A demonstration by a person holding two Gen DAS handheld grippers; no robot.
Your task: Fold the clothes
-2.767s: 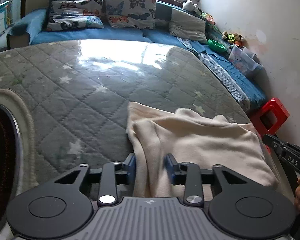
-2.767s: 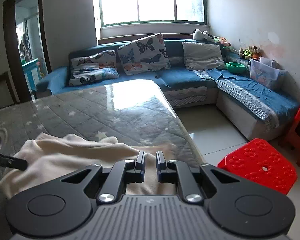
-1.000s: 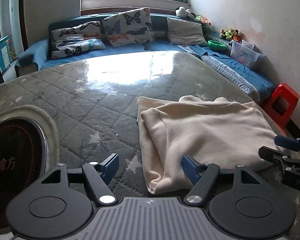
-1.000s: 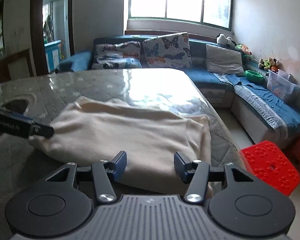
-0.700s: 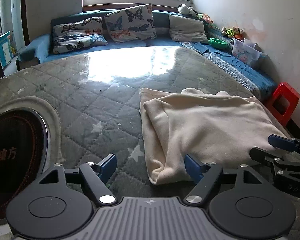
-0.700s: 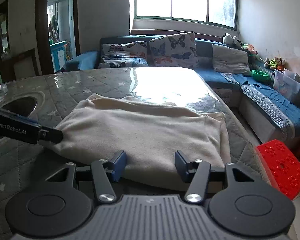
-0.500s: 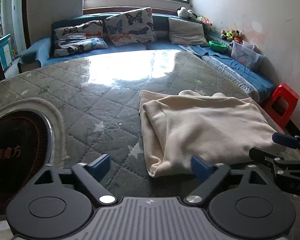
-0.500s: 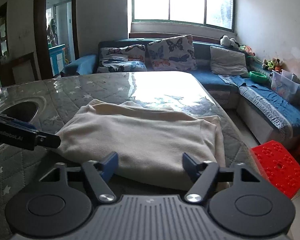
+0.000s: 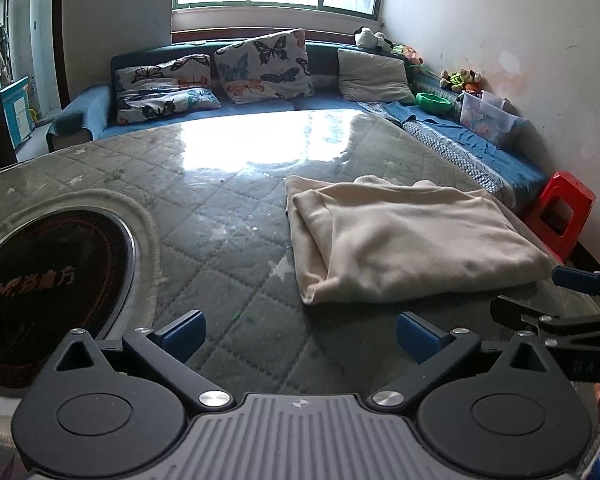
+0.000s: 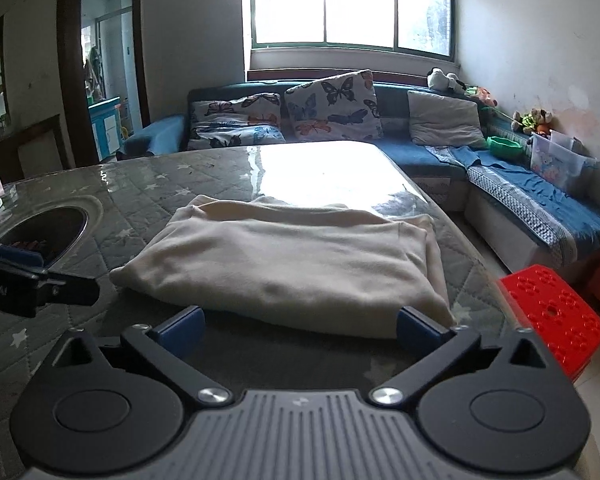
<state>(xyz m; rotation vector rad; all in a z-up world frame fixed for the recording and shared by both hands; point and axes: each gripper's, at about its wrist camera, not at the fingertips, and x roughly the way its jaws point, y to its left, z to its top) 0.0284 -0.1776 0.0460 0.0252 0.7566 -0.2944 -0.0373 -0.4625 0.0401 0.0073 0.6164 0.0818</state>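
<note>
A cream garment lies folded into a flat rectangle on the grey quilted table, near its right edge; it also shows in the right wrist view. My left gripper is open and empty, held just short of the garment's near left corner. My right gripper is open and empty, just in front of the garment's near edge. Each gripper shows at the side of the other's view, the right one and the left one.
A round black hotplate is set into the table at the left. A blue corner sofa with cushions runs behind and to the right. Red plastic stools stand on the floor by the table's right edge.
Both grippers let go of the garment, opened wide and drew back from it. The garment now lies flat and folded on the table.
</note>
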